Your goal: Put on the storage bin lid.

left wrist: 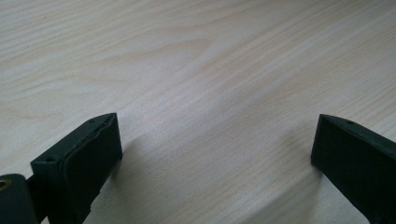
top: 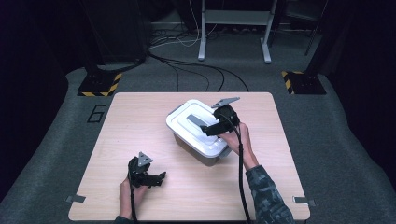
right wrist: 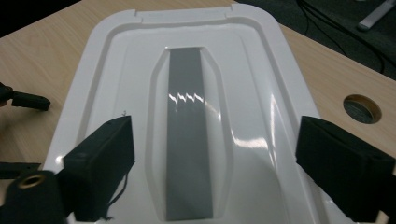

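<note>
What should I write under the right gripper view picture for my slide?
The right gripper, jaws open, hovers over the grey handle on the white box lid.

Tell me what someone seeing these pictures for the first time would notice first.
The white box with its lid on stands right of the middle of the wooden table, with a grey handle sunk along the lid's middle. The right gripper hangs over that lid with its jaws open, one on each side of the handle. Nearer the front edge, the left gripper sits open over bare wood.
</note>
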`<control>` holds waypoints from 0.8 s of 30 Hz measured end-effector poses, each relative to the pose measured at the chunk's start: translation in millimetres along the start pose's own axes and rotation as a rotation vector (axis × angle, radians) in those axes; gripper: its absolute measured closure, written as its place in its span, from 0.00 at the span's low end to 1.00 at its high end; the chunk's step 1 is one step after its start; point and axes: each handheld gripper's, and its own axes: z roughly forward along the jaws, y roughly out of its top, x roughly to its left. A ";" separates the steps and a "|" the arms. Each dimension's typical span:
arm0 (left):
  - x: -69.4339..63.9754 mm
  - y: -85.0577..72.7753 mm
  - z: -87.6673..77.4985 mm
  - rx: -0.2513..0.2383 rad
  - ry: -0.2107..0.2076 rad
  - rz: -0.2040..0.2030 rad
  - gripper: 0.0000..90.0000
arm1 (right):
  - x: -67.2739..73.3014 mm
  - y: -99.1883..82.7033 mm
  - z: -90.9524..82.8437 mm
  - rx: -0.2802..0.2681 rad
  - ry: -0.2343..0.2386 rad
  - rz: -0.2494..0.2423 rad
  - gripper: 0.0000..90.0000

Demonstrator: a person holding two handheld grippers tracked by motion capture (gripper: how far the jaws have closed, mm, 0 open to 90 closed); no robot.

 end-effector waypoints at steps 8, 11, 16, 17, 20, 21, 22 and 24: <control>-0.4 0.0 0.3 -0.004 0.001 -0.004 0.02 | -12.1 -14.7 -21.4 -0.014 -0.035 0.035 0.00; -0.3 0.0 0.1 -0.002 0.000 -0.004 0.02 | -17.2 -22.8 -31.4 -0.022 -0.051 0.047 0.00; -0.1 0.0 0.0 0.000 0.000 -0.001 0.02 | -27.8 -40.8 -51.3 -0.044 -0.082 0.069 0.00; 0.0 0.0 -0.1 0.001 0.000 0.001 0.02 | -30.1 -45.1 -55.2 -0.047 -0.090 0.076 0.00; -0.1 0.0 0.0 0.000 0.000 -0.001 0.02 | -37.5 -59.1 -65.9 -0.054 -0.110 0.103 0.00; -0.1 0.0 0.0 0.000 0.000 -0.001 0.02 | -37.5 -59.1 -65.9 -0.054 -0.110 0.103 0.00; 0.0 0.0 -0.1 0.001 0.000 0.001 0.02 | -40.2 -64.0 -69.1 -0.058 -0.117 0.109 0.00; -0.4 0.0 0.2 -0.003 0.000 -0.004 0.02 | -47.3 -78.9 -77.2 -0.061 -0.137 0.136 0.00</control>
